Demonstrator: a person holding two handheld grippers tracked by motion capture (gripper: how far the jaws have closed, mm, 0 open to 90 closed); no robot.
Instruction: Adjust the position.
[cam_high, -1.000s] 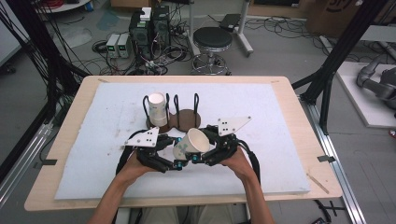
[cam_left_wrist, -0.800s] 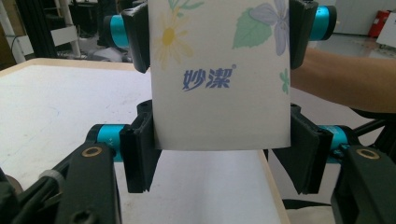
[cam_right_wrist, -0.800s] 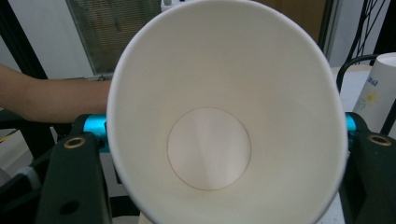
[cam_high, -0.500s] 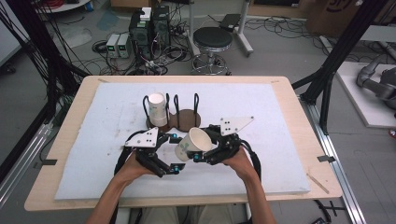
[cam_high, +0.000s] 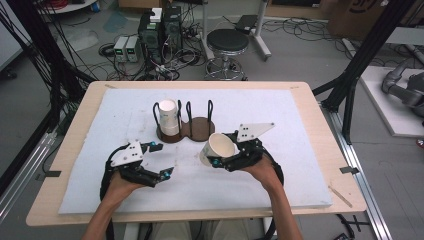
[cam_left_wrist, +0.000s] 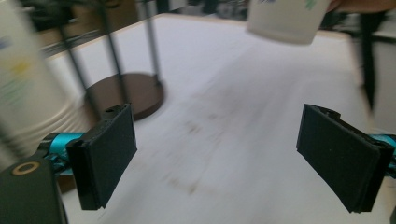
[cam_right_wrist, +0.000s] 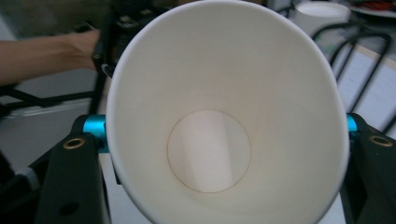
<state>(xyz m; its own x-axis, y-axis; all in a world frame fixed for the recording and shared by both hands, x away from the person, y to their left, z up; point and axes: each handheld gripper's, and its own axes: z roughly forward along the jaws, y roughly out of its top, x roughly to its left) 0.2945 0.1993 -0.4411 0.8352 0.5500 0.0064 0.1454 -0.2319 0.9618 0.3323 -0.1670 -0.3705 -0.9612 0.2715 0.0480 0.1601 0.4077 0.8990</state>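
A white paper cup (cam_high: 216, 145) lies tilted in my right gripper (cam_high: 223, 151), mouth toward the person; the jaws have just been closing on it and are shut on its sides. In the right gripper view I look into the cup (cam_right_wrist: 210, 154) between my right gripper (cam_right_wrist: 224, 140) jaws. My left gripper (cam_high: 162, 160) sits to the left of the cup, apart from it. Its jaws have just been opening, and my left gripper (cam_left_wrist: 215, 154) has only bare white mat between its pads (cam_left_wrist: 109, 149). The held cup (cam_left_wrist: 285, 18) hangs beyond it.
A brown wire cup rack (cam_high: 200, 127) stands mid-table with a stack of paper cups (cam_high: 168, 116) in its left slot. The rack base (cam_left_wrist: 133, 93) and cup stack (cam_left_wrist: 18, 93) are close on the left gripper's left. A white mat (cam_high: 280, 110) covers the table.
The left gripper has let go of the cup, opened, and drawn away to the left and toward the near edge. The right gripper keeps the cup, shifted slightly right.
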